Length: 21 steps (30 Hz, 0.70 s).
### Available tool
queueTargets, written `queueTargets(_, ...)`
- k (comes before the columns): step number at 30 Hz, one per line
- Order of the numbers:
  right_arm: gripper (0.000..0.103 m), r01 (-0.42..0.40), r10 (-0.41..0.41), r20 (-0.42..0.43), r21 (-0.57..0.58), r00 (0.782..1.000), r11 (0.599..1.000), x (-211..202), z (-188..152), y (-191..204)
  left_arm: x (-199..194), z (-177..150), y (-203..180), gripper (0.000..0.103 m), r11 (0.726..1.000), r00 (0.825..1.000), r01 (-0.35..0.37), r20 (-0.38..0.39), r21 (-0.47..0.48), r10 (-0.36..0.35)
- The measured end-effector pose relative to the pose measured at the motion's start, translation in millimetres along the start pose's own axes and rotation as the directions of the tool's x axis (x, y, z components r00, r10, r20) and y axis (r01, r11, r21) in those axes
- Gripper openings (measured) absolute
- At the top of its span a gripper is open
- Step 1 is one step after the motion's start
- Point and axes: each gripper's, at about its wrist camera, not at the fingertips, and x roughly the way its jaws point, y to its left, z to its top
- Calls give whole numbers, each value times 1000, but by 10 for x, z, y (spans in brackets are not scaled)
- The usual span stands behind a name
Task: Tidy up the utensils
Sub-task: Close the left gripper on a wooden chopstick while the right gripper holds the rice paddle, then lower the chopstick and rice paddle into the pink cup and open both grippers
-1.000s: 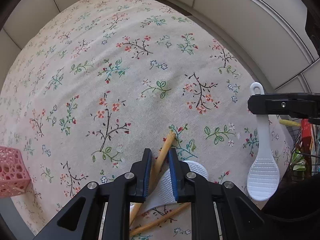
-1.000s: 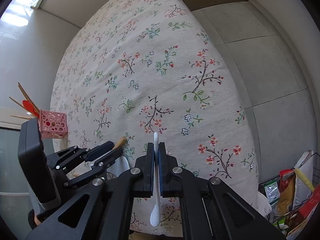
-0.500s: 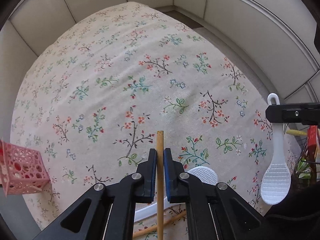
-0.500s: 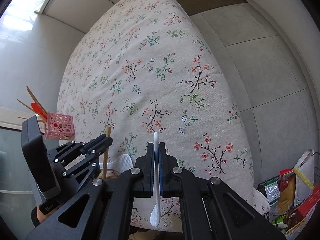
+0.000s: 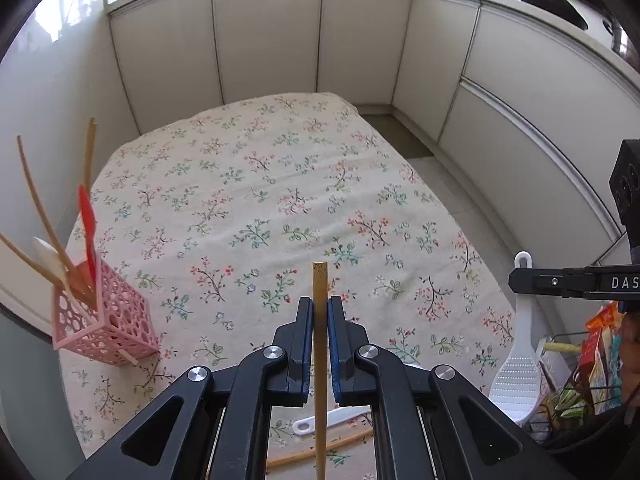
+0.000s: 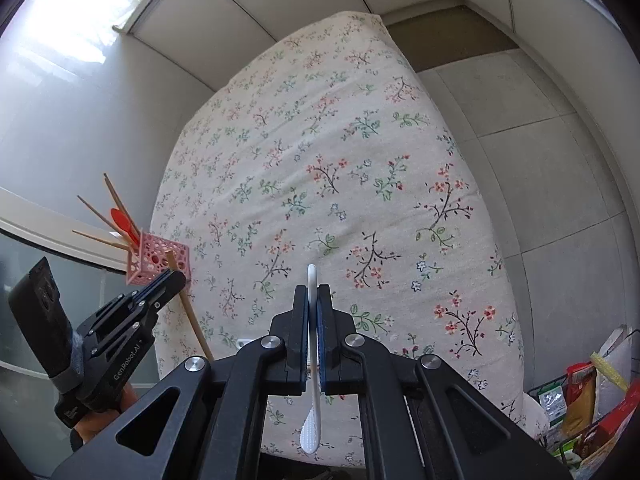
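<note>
My left gripper (image 5: 319,307) is shut on a wooden stick utensil (image 5: 319,280) and holds it upright above the flowered tablecloth (image 5: 280,200). It also shows in the right wrist view (image 6: 176,276), near the pink holder. My right gripper (image 6: 313,294) is shut on a white rice paddle (image 6: 312,420), also seen in the left wrist view (image 5: 518,364) hanging scoop down. A pink perforated holder (image 5: 104,320) at the left table edge holds wooden sticks, a red spatula (image 5: 87,216) and a white utensil. A white utensil (image 5: 332,420) and a wooden stick (image 5: 320,454) lie on the cloth below my left gripper.
White cabinet fronts (image 5: 280,40) surround the table at the back and right. A wire basket with packets (image 5: 588,380) stands at the right, off the table's corner. The tiled floor (image 6: 540,160) lies to the right of the table.
My left gripper has shut on the wooden stick, lifted it off the cloth and tilted up. The pink holder has come into fuller view. The right gripper keeps the paddle.
</note>
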Motion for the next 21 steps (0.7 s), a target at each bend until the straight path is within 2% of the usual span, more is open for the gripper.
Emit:
queueTargets(8,3,-32,35,69,-46,997,998,-126,30,249,-406,58,270,7,995,990,-4,141,-97,18)
queueTargets(11,3,-39,46,101,-65,994,997,-163,46,341,-534,79,361,7,993,981,-11,190,-116,33)
queueTargets(14,3,-43,57,145,-94,988,995,-202,66,468,-712,103,460,7,989,964,-30,257,-142,66)
queueTargets(17,3,-48,71,185,-124,980,991,-217,90,610,-954,126,580,7,983,933,-52,341,-178,112)
queueTargets(19,3,-59,86,196,-142,977,988,-203,108,712,-1150,148,679,7,975,899,-69,411,-212,153)
queueTargets(21,3,-64,96,204,-159,974,985,-174,129,809,-1348,159,783,7,965,855,-88,479,-246,200)
